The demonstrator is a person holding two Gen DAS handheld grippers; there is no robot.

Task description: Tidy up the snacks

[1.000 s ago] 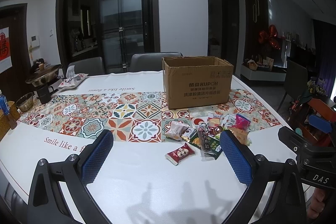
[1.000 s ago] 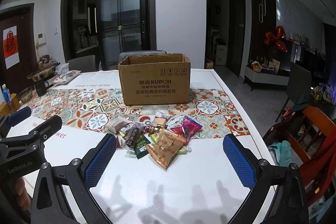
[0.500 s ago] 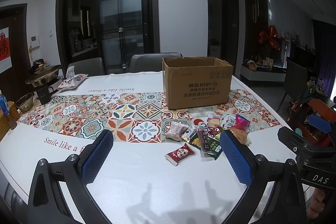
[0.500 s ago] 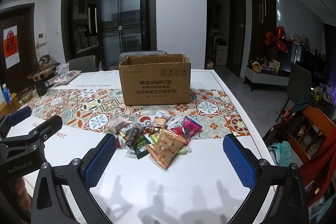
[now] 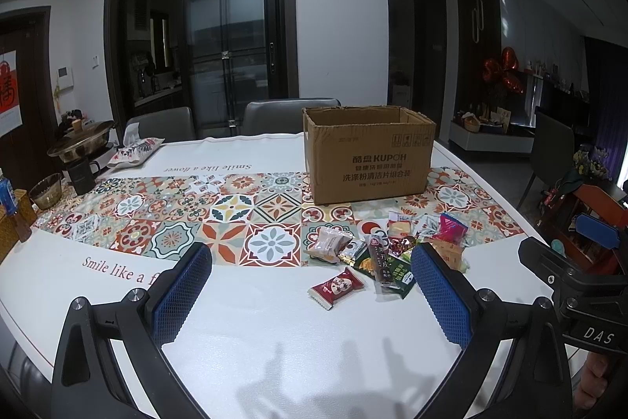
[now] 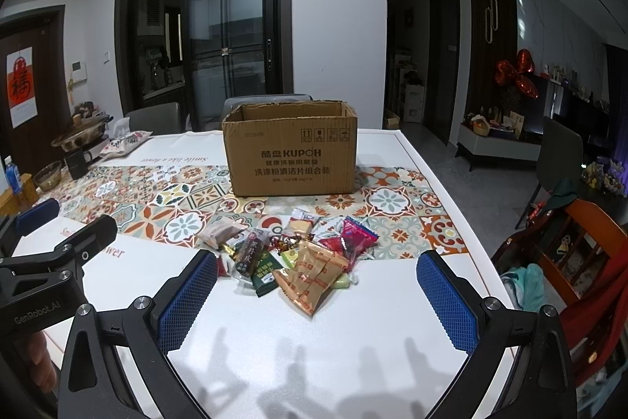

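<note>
My left gripper (image 5: 312, 295) and right gripper (image 6: 316, 295) hover spread and empty over the white table (image 6: 298, 352). Just ahead lies the snack pile (image 6: 302, 258) on the tiled runner's (image 5: 176, 218) edge. Beyond it stands the open cardboard box (image 6: 292, 154), interior hidden; grey chairs (image 5: 290, 116) and glass doors (image 5: 227, 42) behind.

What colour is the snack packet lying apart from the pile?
Red snack packet with white ends, clearest in the left wrist view.

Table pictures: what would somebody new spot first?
Probably the open cardboard box standing on the patterned runner. Just in front of it lies a pile of snacks, with one red packet lying apart. Both grippers, left and right, are open.
</note>
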